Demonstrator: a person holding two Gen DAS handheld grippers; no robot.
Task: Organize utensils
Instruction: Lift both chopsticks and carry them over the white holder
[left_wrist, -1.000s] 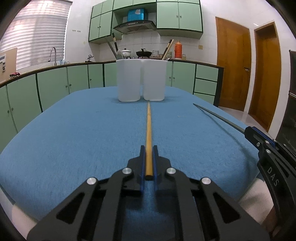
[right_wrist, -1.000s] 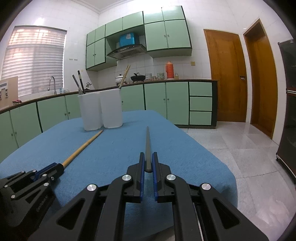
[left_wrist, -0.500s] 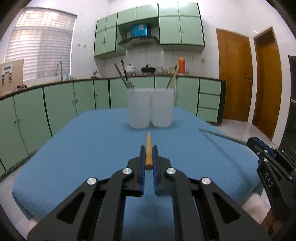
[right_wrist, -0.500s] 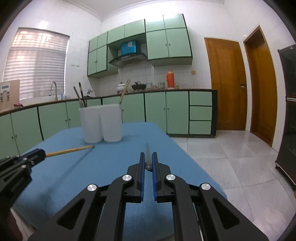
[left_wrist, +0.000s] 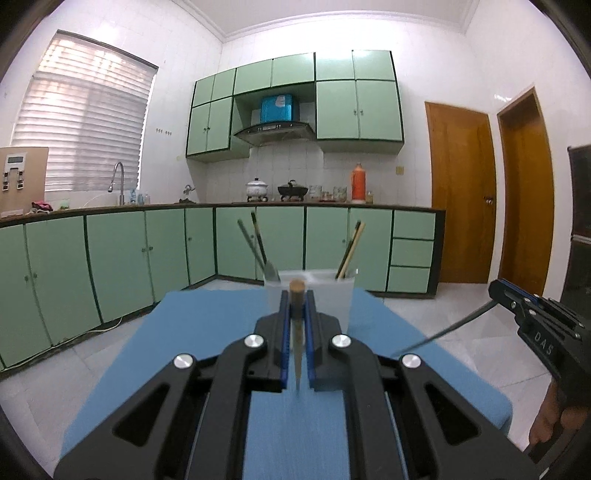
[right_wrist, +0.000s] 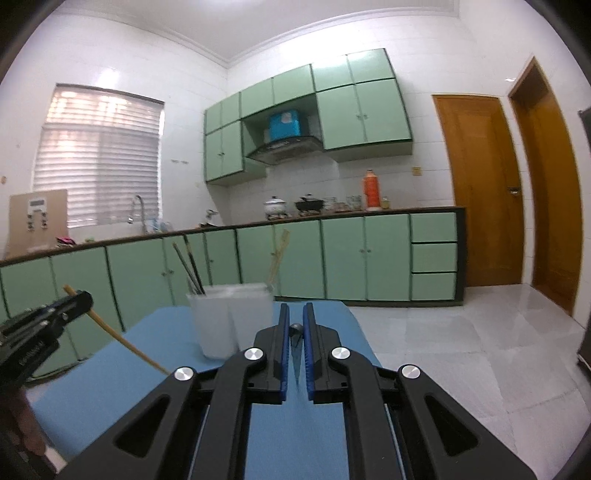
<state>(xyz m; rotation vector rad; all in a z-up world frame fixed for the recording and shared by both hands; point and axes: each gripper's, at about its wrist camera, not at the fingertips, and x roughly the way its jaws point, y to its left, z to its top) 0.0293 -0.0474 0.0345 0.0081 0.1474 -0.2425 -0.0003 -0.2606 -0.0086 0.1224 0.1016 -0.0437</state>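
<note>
My left gripper (left_wrist: 296, 295) is shut on a wooden chopstick (left_wrist: 297, 321), held raised with its tip hanging down toward me above the blue table (left_wrist: 207, 325). My right gripper (right_wrist: 294, 310) is shut on a dark metal chopstick (right_wrist: 296, 341), also raised and tilted. Two white translucent cups (right_wrist: 231, 317) stand side by side at the table's far end: one holds dark chopsticks (right_wrist: 190, 271), the other wooden ones (right_wrist: 277, 254). The right gripper with its metal chopstick (left_wrist: 443, 330) shows at the right of the left wrist view. The left gripper with its wooden chopstick (right_wrist: 118, 338) shows at the left of the right wrist view.
The table is covered in blue cloth with its edges close on both sides (left_wrist: 491, 391). Green kitchen cabinets (left_wrist: 110, 254) and a counter with pots run behind. Tiled floor (right_wrist: 461, 332) and wooden doors (right_wrist: 476, 192) lie to the right.
Both grippers have lifted their chopsticks off the table and tilted up, so the sticks now hang tip-down. The cups look lower and nearer.
</note>
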